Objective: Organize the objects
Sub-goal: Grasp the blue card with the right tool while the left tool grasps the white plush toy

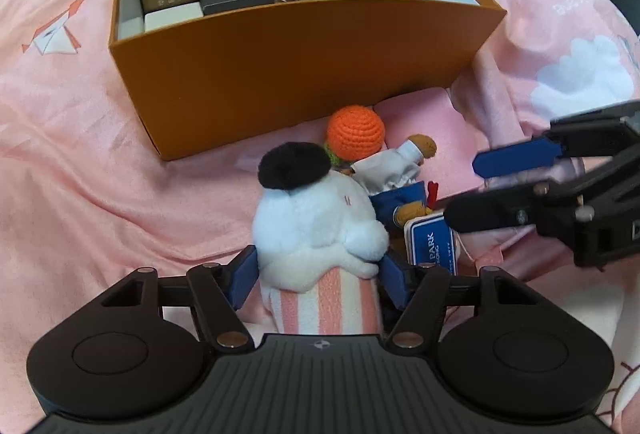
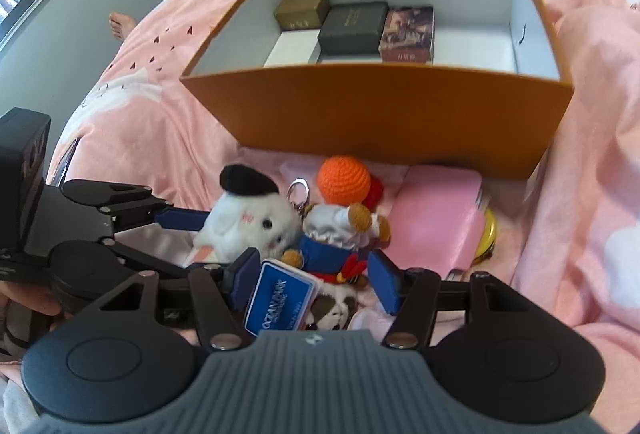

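On the pink bedspread (image 1: 100, 138), loose toys lie heaped just in front of the orange cardboard box (image 1: 280, 74), probably gathered there to go in beside the small packs already lined along its back wall. The left gripper (image 1: 318, 276) has its blue fingers pressed against the flanks of the white plush rabbit with a black beret (image 1: 316, 222), clamped on it for lifting. The right gripper (image 2: 312, 284) hangs with jaws apart around the blue card pack (image 2: 280, 298) and the small bear doll in blue clothes (image 2: 332, 246), gripping nothing.
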`<state>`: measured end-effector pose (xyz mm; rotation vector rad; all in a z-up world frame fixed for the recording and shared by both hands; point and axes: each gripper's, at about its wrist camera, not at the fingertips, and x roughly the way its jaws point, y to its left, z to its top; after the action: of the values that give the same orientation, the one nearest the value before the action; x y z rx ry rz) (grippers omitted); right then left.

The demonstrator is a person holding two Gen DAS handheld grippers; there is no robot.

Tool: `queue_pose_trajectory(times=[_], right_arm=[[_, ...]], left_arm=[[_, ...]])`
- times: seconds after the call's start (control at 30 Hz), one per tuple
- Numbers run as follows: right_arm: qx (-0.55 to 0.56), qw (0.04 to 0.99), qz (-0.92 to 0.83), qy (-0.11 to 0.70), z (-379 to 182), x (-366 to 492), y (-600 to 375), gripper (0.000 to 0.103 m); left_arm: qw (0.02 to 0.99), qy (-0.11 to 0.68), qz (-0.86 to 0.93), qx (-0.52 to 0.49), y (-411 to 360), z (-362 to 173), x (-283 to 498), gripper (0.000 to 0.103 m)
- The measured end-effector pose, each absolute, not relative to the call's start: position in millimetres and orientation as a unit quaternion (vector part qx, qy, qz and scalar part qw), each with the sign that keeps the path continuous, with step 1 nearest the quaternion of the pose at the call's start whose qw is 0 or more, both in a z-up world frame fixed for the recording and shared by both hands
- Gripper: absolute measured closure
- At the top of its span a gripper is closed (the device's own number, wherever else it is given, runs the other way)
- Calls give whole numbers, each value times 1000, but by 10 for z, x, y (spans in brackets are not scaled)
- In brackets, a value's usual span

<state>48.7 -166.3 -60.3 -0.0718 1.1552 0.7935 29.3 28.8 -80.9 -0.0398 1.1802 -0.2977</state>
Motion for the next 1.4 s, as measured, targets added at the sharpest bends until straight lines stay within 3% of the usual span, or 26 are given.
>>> queue_pose_trajectory(times=[0.7,0.8,1.07,1.4], right_arm=[[-118,723,342,589,-1028,569,-1117,35],[-123,723,328,596,-1109,566,-1119,47],[-128,738,348,563,-975,464,-1196,60],[-109,761,388,508,-436,370,-1402,64]], left_arm=[[869,481,-79,-82,646,-467,142,35],[870,478,-81,-86,657,-459,134,35],[877,463,-89,-93,665,-360,81,36],[895,420,-104,-106,653,-28,10,35]])
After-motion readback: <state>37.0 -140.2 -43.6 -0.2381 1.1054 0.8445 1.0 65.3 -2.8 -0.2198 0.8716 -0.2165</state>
